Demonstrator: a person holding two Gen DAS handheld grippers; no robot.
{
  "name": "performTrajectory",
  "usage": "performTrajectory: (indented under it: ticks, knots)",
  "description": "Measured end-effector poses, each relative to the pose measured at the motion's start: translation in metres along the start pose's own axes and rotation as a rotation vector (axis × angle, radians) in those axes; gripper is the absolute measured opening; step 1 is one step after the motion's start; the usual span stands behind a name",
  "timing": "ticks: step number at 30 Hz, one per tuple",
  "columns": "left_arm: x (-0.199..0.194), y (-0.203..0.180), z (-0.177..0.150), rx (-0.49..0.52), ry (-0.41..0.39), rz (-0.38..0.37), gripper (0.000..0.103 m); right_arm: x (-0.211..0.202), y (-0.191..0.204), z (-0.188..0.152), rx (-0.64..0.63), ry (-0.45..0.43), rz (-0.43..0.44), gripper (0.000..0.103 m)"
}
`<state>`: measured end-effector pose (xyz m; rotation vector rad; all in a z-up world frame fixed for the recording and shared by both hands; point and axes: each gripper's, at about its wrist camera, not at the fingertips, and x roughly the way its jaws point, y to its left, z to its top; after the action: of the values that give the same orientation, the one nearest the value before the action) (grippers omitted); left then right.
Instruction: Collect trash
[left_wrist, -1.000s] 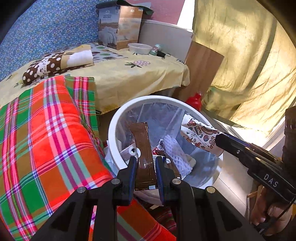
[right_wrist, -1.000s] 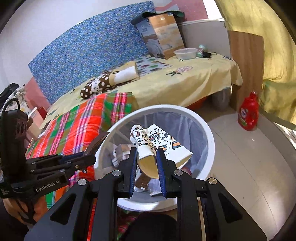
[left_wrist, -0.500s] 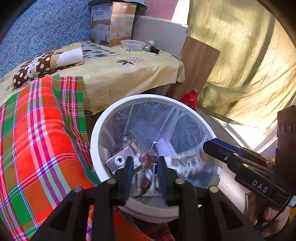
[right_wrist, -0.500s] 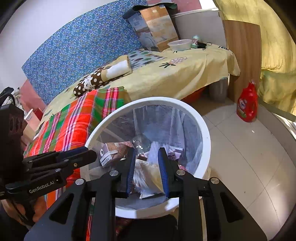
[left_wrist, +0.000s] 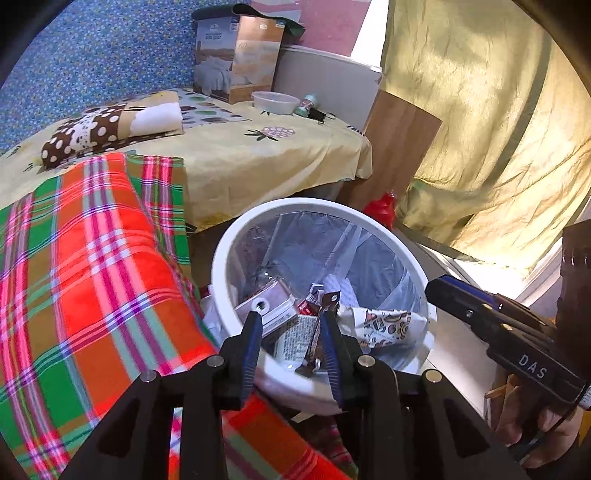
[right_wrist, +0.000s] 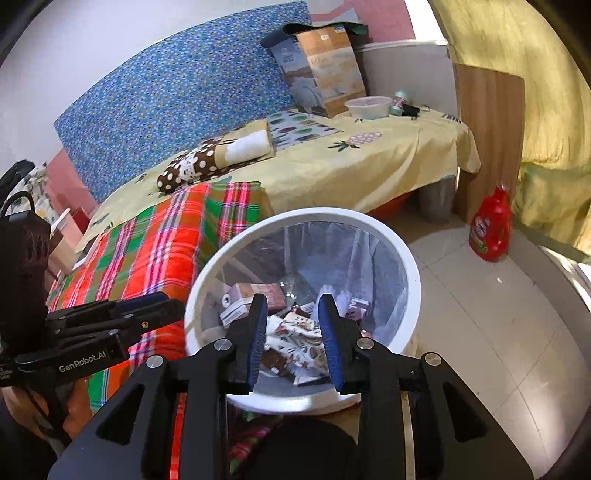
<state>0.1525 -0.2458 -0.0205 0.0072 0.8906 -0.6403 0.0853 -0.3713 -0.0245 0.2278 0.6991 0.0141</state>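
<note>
Both my grippers hang over the round white plastic bin with its clear liner (right_wrist: 413, 280), and neither has hold of anything. The left gripper (left_wrist: 291, 341) has its blue-padded jaws part-way apart and empty; the thin brown snack wrapper (left_wrist: 320, 334) stands loose in the gap between them, down in the bin. The jaws of the right gripper (right_wrist: 293, 332) are opening, also part-way, with nothing pressed between the pads — the crumpled white paper bag with cartoon prints (right_wrist: 295, 339) lies below them on the pile.

So these two pieces look delivered. They rest with a small pinkish carton (right_wrist: 255, 295), a bit of white foam netting (left_wrist: 341, 286) and other scraps at the bottom. I judge this drop finished; whether more trash waits elsewhere I cannot tell, as none shows on the bed or the floor.

Around me: a red-and-green plaid blanket (left_wrist: 92, 266) touching the bin's side, a yellow printed bedsheet (right_wrist: 369, 158) with a polka-dot pillow (right_wrist: 188, 166), a clear plastic bowl (right_wrist: 368, 106) and a brown cardboard box (right_wrist: 325, 70). A red detergent bottle (right_wrist: 491, 225) stands on the tiled floor, well apart. Nothing blocks the way up and out.
</note>
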Motion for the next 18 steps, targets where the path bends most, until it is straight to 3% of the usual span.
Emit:
performTrajectory:
  ticks: [3,7,18]
  knots:
    - [-0.013,0.002,-0.007,0.002,-0.016,0.017,0.032,-0.004,0.009,-0.001,-0.019,-0.010,0.015,0.031]
    - [-0.029,0.004,-0.014,0.000,-0.037,0.038,0.032,-0.008,0.027,-0.006,-0.058,-0.020,0.032,0.042]
    - [-0.078,0.017,-0.044,-0.022,-0.103,0.161,0.032,-0.024,0.055,-0.020,-0.135,-0.038,0.058,0.042]
